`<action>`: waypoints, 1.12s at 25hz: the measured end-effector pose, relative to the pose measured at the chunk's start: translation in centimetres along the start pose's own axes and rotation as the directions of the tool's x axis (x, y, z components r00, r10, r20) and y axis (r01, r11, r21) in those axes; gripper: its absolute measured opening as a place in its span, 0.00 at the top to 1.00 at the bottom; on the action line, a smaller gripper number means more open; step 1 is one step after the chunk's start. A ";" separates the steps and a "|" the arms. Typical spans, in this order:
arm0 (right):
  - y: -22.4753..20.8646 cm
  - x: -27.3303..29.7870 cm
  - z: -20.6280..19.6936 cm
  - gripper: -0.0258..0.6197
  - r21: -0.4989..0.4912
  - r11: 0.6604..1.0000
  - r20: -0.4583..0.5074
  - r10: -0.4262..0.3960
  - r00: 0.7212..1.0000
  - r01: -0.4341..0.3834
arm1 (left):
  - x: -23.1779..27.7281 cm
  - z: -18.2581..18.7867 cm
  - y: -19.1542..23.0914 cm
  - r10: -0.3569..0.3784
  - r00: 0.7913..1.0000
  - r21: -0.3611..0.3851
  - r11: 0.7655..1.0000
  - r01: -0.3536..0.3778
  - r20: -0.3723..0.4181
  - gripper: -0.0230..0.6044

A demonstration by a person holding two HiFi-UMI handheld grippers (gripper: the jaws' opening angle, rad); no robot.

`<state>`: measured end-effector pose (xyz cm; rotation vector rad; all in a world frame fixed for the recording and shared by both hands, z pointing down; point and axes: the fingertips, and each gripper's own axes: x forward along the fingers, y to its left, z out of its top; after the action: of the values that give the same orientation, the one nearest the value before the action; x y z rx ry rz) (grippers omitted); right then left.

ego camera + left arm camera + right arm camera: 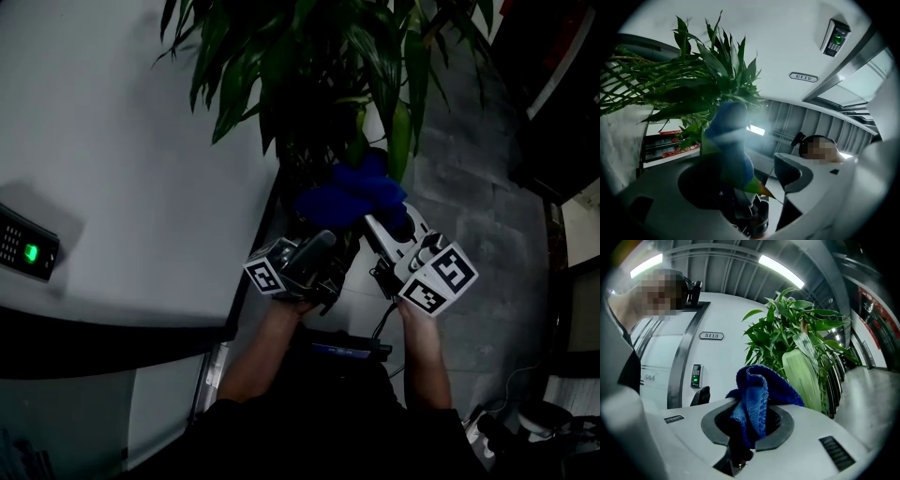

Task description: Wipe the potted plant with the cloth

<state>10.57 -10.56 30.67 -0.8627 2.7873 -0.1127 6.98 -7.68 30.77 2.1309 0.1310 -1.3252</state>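
Right hand-held gripper (378,228) pinched blue cloth (349,194), wrapped round a plant (309,56) leaf (752,184); left hand-held gripper (323,244) clamped that leaf.

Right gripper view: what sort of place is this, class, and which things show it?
Probably an office or institutional corridor: a keypad access reader, a room-number plate on the white wall, and ceiling strip lights.
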 end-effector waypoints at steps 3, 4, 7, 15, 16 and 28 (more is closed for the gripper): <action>0.6 -0.4 -0.3 0.84 0.001 1.000 0.003 0.003 1.000 -0.003 | -0.1 0.3 0.0 -0.001 1.000 0.004 1.000 0.000 0.015 0.40; 0.9 -0.5 -0.5 0.84 -0.011 1.000 -0.003 0.006 1.000 -0.006 | 0.0 0.4 0.0 -0.001 1.000 0.004 1.000 0.001 0.022 0.39; 2.0 -0.7 -1.1 0.84 -0.076 0.997 -0.036 0.019 0.999 -0.021 | 0.0 0.7 0.1 -0.003 0.999 0.002 1.000 0.003 0.043 0.38; 4.9 -1.2 -3.9 0.84 -0.205 0.971 -0.184 0.084 0.979 -0.122 | 0.4 1.5 0.3 -0.023 0.996 -0.012 1.000 0.025 0.087 0.37; 5.2 -1.4 -4.2 0.84 -0.208 0.969 -0.206 0.093 0.974 -0.136 | 0.4 1.5 0.3 -0.024 0.996 -0.012 1.000 0.026 0.089 0.37; 0.8 -5.5 9.5 0.84 -0.248 0.969 0.190 0.035 0.981 0.013 | 0.7 1.8 1.0 -0.025 0.994 -0.037 0.999 0.029 0.105 0.37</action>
<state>16.77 -6.89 22.34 -0.8615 2.6570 0.3135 6.31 -9.57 30.10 2.0295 0.1420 -1.4352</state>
